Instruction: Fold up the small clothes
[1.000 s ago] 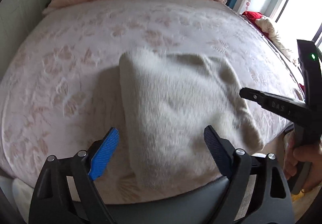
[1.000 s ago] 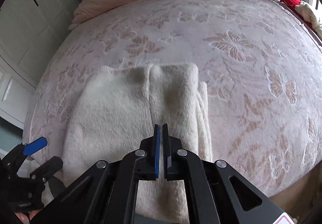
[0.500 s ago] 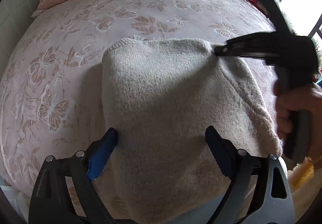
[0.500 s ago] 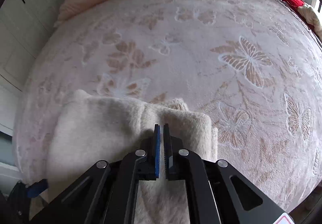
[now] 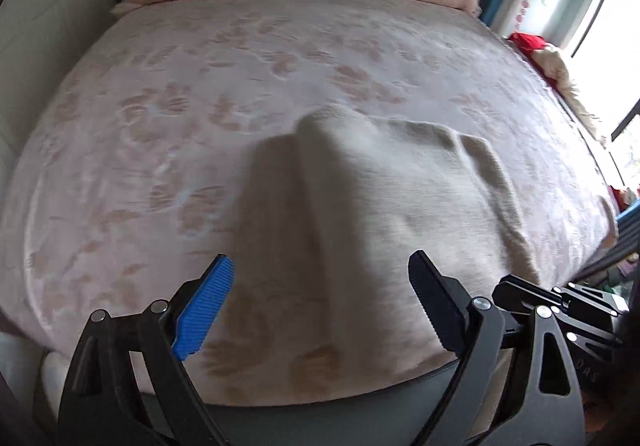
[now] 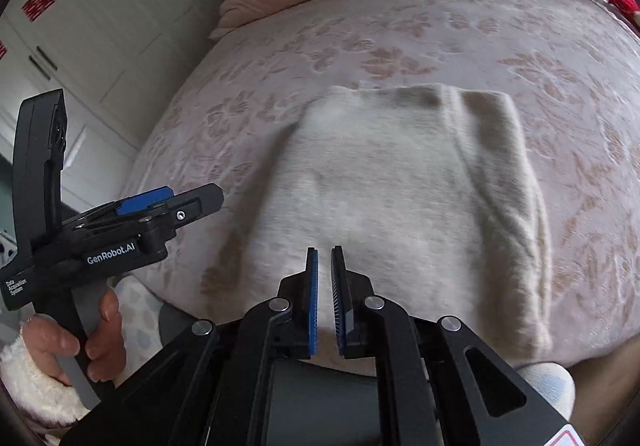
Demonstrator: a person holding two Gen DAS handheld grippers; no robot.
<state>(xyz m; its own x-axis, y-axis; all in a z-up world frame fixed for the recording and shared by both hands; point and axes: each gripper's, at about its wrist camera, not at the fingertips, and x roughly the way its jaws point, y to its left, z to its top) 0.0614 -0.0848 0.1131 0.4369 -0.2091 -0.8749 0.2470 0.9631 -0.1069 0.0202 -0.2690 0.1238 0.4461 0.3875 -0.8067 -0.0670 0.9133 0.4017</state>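
Cream sweater (image 6: 404, 197) lies flat on the bed (image 6: 520, 45) near its front edge, sides already folded in. Left claw (image 5: 320, 286) spread wide and empty above its near hem; right claw (image 6: 324, 298) has just been opening, a narrow gap, nothing between the pads. Next fold probably hem to collar: pinch both near corners evenly, lift low, lay edges flush.

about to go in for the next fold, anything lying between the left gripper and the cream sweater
Nothing visible. The left gripper hangs open right above the near part of the cream sweater, with only bare knit and the pink bedspread ahead of it. The right gripper is off to the side.
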